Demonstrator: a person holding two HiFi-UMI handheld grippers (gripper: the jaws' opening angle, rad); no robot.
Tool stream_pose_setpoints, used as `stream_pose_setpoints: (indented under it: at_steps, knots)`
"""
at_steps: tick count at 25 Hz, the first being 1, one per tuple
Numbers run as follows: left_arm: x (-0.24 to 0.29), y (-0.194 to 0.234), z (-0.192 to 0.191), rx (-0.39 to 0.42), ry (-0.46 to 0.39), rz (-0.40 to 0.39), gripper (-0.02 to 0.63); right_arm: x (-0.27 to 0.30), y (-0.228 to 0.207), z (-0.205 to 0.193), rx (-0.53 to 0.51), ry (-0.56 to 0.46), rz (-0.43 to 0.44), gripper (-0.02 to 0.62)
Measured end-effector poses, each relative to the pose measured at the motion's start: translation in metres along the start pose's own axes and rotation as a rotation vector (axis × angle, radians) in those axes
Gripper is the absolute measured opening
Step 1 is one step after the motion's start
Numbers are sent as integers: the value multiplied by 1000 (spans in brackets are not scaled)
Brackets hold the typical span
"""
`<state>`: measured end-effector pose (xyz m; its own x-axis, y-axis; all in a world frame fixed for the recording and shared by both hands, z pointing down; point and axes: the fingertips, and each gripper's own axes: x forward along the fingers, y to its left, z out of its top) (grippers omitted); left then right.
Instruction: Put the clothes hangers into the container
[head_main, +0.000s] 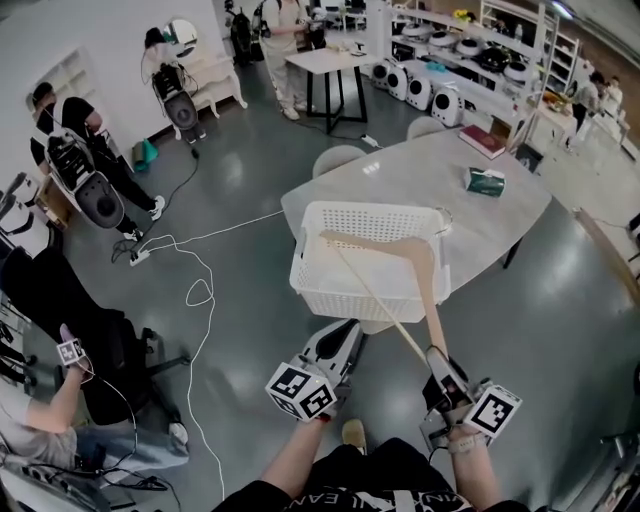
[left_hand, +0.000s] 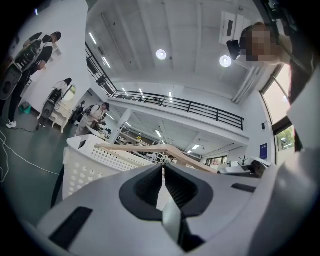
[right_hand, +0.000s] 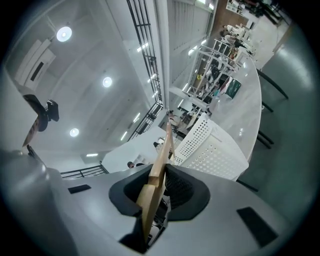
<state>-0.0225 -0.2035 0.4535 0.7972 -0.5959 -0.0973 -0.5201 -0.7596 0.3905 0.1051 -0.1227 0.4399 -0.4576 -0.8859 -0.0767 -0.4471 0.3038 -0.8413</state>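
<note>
A white perforated basket (head_main: 368, 262) stands at the near edge of the pale oval table (head_main: 420, 180). A wooden clothes hanger (head_main: 432, 300) reaches up from my right gripper (head_main: 436, 358), and its far arm lies across the basket's open top. That gripper is shut on the hanger's near end; in the right gripper view the wood (right_hand: 157, 172) runs between the jaws toward the basket (right_hand: 210, 146). My left gripper (head_main: 343, 336) hovers just in front of the basket's near wall, shut and holding nothing. From the left gripper (left_hand: 163, 168) view, the hanger (left_hand: 150, 148) sits over the basket rim (left_hand: 90, 165).
A green box (head_main: 485, 181) and a red book (head_main: 482, 140) lie farther back on the table. Pale chairs (head_main: 340, 158) stand behind it. A white cable (head_main: 200, 290) loops over the grey floor at left, near a seated person (head_main: 60, 410) and standing people.
</note>
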Motion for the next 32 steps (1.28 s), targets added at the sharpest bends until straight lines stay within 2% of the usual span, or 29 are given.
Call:
stream_pose_setpoints:
  at_steps: [7,13,32]
  knots:
    - [8,13,-3,-7,9,20,21,14,-13,7,-39,43,-48,69]
    - [18,22,-2,-13,1,55,21,30,-26,15,-34,104,-69,69]
    - [41,44,10,-15,-25,150,21,72,-52,34,-129,267,-118,69]
